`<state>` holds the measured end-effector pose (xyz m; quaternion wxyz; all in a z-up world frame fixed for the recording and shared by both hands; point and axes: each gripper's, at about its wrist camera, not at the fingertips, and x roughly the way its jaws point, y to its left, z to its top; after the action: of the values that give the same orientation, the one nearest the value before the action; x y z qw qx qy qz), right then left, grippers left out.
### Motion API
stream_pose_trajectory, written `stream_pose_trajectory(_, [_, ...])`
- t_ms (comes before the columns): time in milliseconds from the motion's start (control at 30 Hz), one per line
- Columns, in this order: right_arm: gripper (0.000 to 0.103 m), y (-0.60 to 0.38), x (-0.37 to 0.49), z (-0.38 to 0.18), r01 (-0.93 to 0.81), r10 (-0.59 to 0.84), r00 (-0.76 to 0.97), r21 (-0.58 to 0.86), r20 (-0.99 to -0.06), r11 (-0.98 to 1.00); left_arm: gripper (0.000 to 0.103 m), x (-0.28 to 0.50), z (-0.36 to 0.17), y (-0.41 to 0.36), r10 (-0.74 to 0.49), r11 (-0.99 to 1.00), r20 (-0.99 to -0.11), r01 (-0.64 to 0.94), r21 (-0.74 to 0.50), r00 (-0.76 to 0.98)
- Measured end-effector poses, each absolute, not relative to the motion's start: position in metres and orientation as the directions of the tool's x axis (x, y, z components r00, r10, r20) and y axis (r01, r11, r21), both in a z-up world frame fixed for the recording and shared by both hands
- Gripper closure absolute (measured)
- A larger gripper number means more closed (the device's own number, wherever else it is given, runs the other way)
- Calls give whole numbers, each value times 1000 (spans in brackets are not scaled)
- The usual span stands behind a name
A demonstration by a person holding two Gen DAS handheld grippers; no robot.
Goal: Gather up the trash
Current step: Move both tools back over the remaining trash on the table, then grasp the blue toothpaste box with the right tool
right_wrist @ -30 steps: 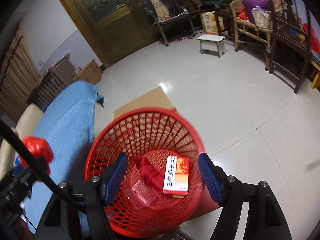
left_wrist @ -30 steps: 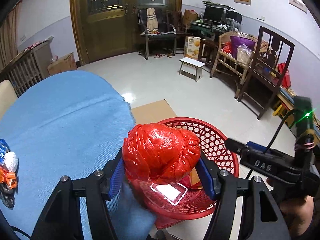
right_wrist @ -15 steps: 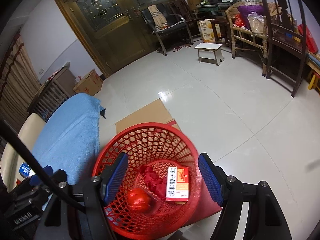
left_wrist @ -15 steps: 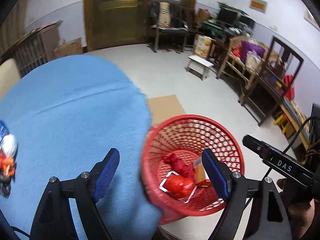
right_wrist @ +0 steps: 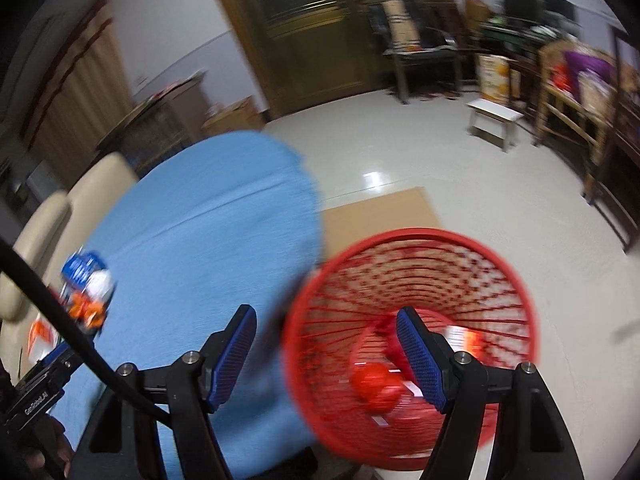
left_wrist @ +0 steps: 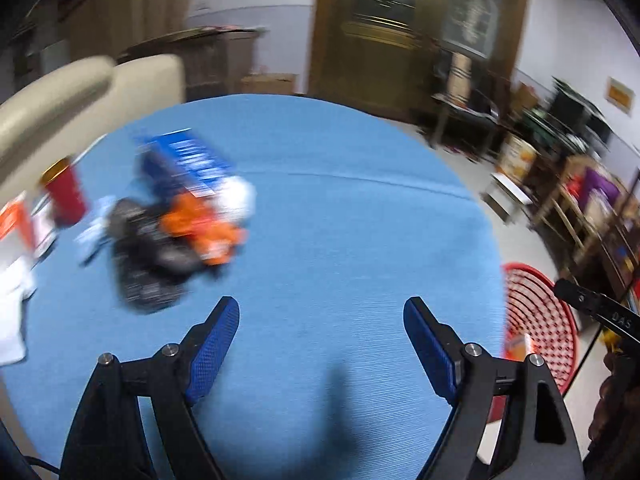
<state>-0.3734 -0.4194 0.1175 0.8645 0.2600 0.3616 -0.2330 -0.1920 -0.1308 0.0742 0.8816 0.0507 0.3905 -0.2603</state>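
The left gripper (left_wrist: 321, 316) hangs with its ribbed blue pads spread wide, nothing between them; its jaws have just been opening. Below it stretches a blue tablecloth (left_wrist: 340, 220) of finely ribbed weave. The right gripper (right_wrist: 326, 326) is likewise released and empty, straddling the cloth's edge and a red basket (right_wrist: 416, 236).

The basket is round plastic lattice and stands on a pale glossy tiled floor (right_wrist: 500, 200), beside a flat sheet of cardboard (right_wrist: 380, 212). Inside it lie a crumpled red bag ball (right_wrist: 376, 388) and a red-and-white box (right_wrist: 460, 338).

On the cloth sits a blurred trash pile (left_wrist: 180, 220) — blue, white, orange and black wrappers. Cream chair backs (left_wrist: 92, 96) stand behind the table; a dark wooden door (right_wrist: 316, 32) closes the room.
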Motion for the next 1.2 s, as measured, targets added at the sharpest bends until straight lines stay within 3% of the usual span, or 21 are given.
stream_pose_trajectory(367, [27,-286,-215,148,168,44,681,214,-731,962,18,-168,47,-17,-320,945,-731,262,-197,603])
stream_pose_trajectory(433, [20,-264,-188,155,83,94,687,206,-721,975,18,-163,46,-9,-316,947,-730,247,-204,606])
stream_pose_trajectory(700, [14,-197,-85,163,-165,174,638,88,-750,982,18,-147,40,13,-310,950,-734,222,-219,604])
stream_pose_trajectory(1167, [14,-162,1,114,-287,167,511,15,-843,958,18,-125,34,12,-292,956,-759,214,-203,582])
stream_pose_trajectory(1200, [27,-163,1,113,-283,176,515,28,-839,959,18,-122,34,10,-292,955,-759,216,-202,582])
